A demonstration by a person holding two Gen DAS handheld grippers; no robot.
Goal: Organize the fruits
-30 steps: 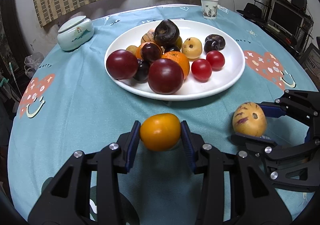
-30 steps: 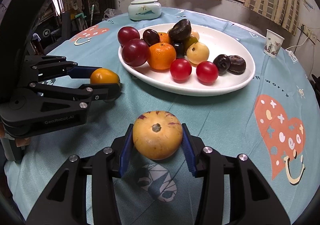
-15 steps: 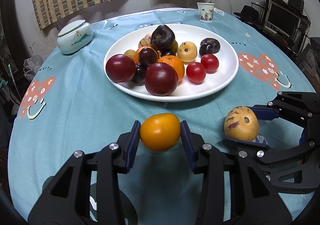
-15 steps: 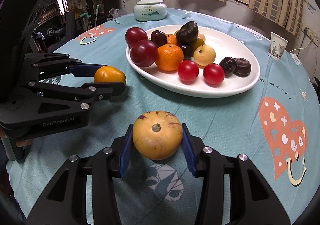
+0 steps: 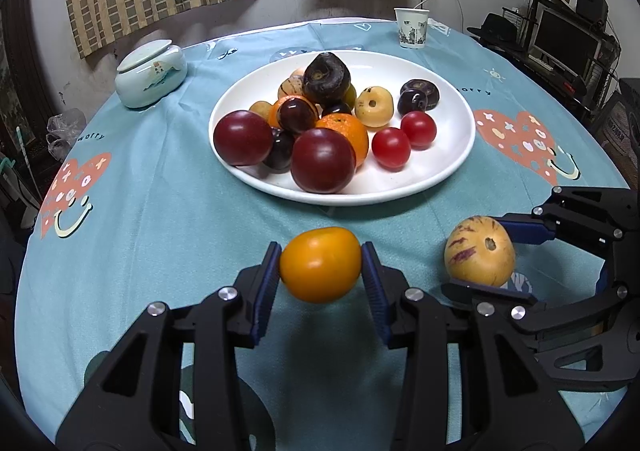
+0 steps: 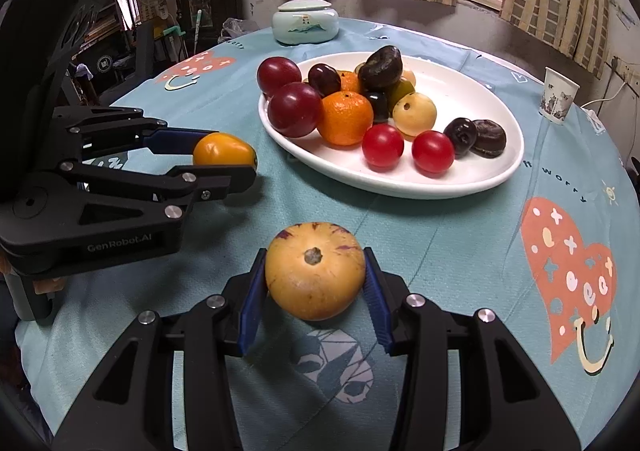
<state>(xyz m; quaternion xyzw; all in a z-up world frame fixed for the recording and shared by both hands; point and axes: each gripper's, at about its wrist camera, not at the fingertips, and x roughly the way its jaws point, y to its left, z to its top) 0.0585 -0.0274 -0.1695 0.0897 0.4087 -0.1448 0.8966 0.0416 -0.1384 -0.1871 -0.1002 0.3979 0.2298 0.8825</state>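
My left gripper [image 5: 320, 265] is shut on an orange-yellow tomato [image 5: 320, 264] and holds it above the teal tablecloth, in front of the white plate [image 5: 448, 167]. It also shows in the right wrist view [image 6: 222, 161] with the tomato [image 6: 222, 149]. My right gripper [image 6: 315, 271] is shut on a yellow pepino melon with purple streaks [image 6: 315, 269], also seen in the left wrist view [image 5: 479, 257]. The plate [image 6: 460, 183] holds several fruits: dark red plums, oranges, cherry tomatoes, dark passion fruits.
A pale lidded ceramic jar [image 5: 151, 75] stands at the back left of the round table. A paper cup [image 5: 412, 28] stands at the back right. Curtains, a window and a desk with a monitor lie beyond the table edge.
Both grippers have drawn back from the plate, each keeping its fruit. The plate looks smaller and farther away in both views.
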